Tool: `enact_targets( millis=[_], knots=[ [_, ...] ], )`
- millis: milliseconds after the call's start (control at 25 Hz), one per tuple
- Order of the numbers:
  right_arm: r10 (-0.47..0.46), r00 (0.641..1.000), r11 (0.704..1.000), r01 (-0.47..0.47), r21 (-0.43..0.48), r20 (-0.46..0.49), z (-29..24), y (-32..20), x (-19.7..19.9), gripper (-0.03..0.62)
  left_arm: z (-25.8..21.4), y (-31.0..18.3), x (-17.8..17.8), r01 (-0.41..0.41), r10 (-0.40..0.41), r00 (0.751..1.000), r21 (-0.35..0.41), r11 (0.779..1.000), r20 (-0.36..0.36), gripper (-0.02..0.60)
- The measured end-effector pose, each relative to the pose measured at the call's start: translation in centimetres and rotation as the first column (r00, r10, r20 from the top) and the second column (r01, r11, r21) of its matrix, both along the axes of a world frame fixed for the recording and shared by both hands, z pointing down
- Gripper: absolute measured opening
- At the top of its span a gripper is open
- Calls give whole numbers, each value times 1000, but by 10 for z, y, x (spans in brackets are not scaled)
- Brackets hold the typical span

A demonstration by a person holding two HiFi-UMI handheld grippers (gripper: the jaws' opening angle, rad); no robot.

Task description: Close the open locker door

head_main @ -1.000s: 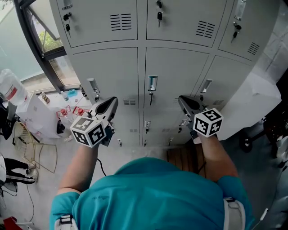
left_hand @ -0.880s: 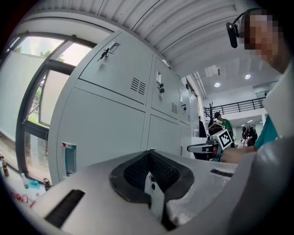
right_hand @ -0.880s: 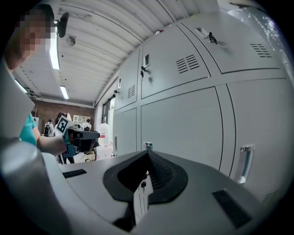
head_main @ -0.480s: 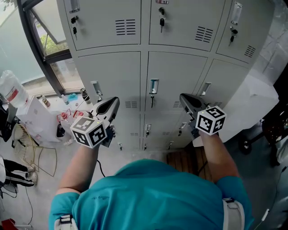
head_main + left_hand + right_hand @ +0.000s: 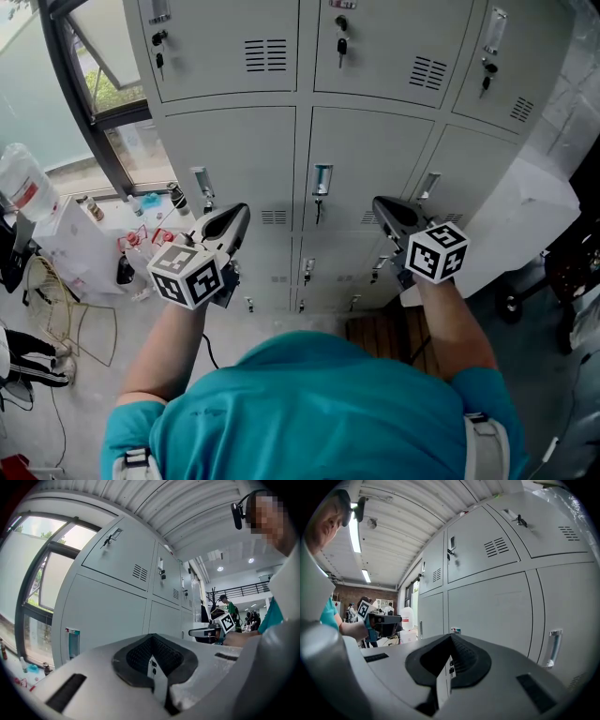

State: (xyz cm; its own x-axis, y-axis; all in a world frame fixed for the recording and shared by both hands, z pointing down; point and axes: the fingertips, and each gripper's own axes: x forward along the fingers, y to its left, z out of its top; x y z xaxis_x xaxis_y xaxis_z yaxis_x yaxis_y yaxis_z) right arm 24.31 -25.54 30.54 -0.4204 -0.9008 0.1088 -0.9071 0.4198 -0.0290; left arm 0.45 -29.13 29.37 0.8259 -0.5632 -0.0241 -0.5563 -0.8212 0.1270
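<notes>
A bank of grey lockers (image 5: 370,155) fills the head view, and every door I see lies flush with its frame. The middle row has handles (image 5: 322,180) and the upper doors carry keys (image 5: 341,45). My left gripper (image 5: 234,217) is held level in front of the left column, jaws together and empty. My right gripper (image 5: 382,208) points at the lockers between the middle and right columns, also shut on nothing. Neither touches a door. From the left gripper (image 5: 152,660) the lockers recede to the right; from the right gripper (image 5: 449,660) they recede to the left.
A window (image 5: 94,84) is left of the lockers. Below it are a water jug (image 5: 23,187), small bottles (image 5: 141,234) and a wire rack (image 5: 66,314) on the floor. A wooden pallet (image 5: 384,328) lies at the lockers' foot. A white panel (image 5: 525,216) stands at right.
The lockers sit slightly lower in the head view than a second ago. Both grippers keep nearly the same place and their jaws stay shut.
</notes>
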Motion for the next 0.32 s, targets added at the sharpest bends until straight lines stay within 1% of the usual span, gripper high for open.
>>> enact_targets(
  millis=[320],
  knots=[
    [-2,1000,1000,2,-3,-12,2,3,0,-3,-1,3,1,-3,3,1000,4,1000,-1,3]
  ],
)
